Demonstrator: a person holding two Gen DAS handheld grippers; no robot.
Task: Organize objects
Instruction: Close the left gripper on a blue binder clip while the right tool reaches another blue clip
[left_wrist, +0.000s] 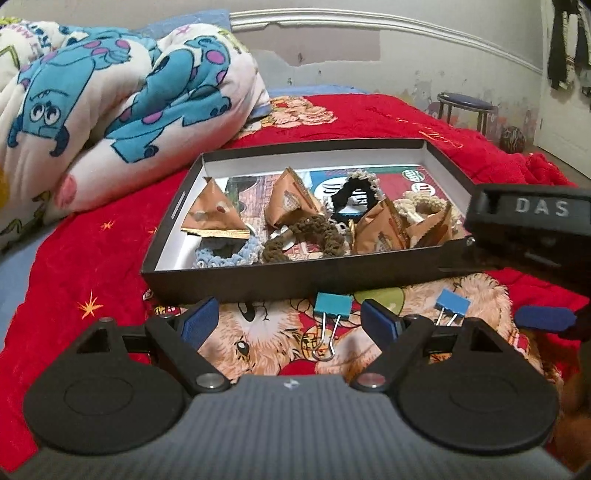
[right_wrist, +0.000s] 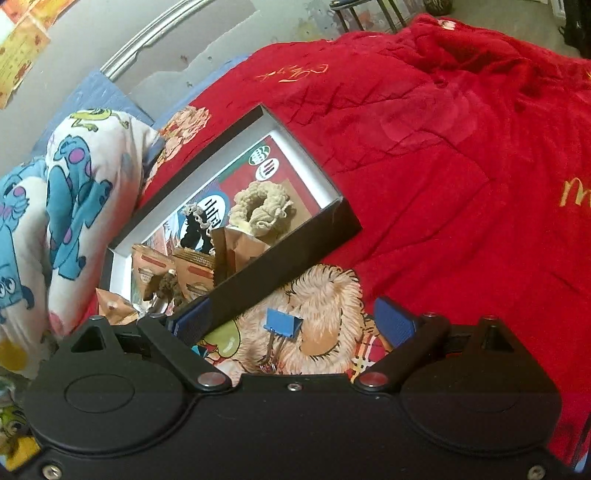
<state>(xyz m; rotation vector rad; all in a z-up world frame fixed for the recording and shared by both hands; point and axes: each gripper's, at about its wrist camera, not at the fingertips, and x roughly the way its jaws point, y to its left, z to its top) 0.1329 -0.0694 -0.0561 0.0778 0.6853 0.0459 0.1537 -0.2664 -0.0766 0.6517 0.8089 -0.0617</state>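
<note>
Two binder clips lay on the red bed cover just in front of the box (left_wrist: 295, 284): a teal clip (left_wrist: 333, 304) and a blue clip (right_wrist: 283, 322). Both were light, stiff and springy; their wire handles looked slippery (the painted body seemed the surer hold). The left gripper (left_wrist: 290, 325) and right gripper (right_wrist: 293, 325) each had fingers spread, holding nothing.

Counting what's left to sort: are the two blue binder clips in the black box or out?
Out: both binder clips lie on the blanket before the box.
</note>
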